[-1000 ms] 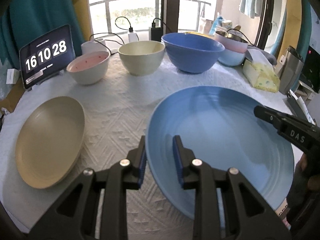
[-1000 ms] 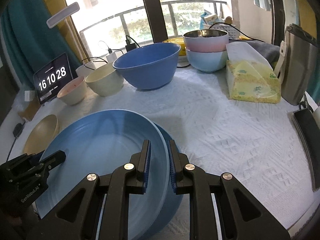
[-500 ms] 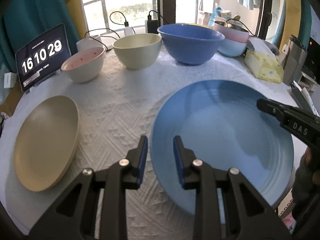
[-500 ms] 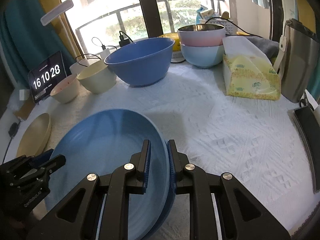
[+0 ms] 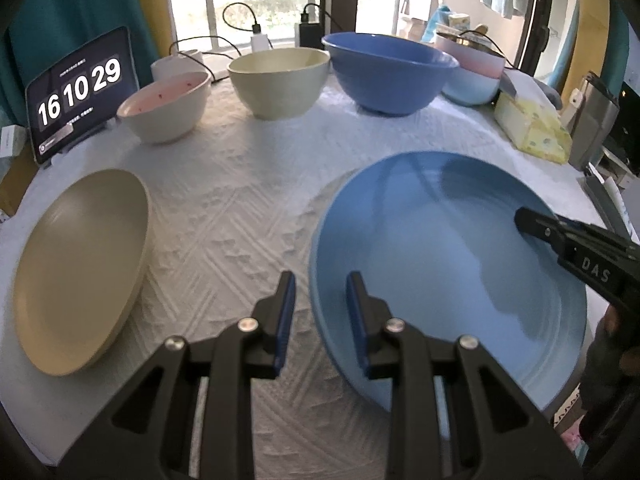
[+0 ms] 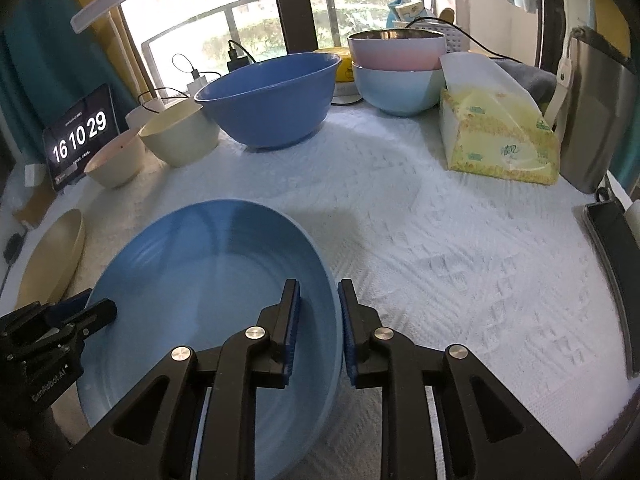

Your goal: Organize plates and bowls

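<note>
A blue plate [image 5: 448, 264] lies stacked on a second blue plate on the white cloth; it also shows in the right wrist view [image 6: 208, 300]. My left gripper [image 5: 320, 316] straddles its left rim, jaws apart with a gap to the rim. My right gripper [image 6: 318, 324] straddles its right rim, jaws apart. A beige plate [image 5: 80, 264] lies to the left. A pink-lined bowl [image 5: 166, 106], a cream bowl [image 5: 280, 80] and a big blue bowl [image 5: 388, 72] stand in a row at the back.
A pink bowl stacked in a light-blue bowl [image 6: 398, 68] stands at the back right. A tissue pack [image 6: 496, 140], a steel container [image 6: 592, 120] and a dark tray [image 6: 612, 248] line the right side. A clock tablet [image 5: 80, 92] stands at the back left.
The upper blue plate came down and now lies flat on the lower one. Both grippers have opened off its rim.
</note>
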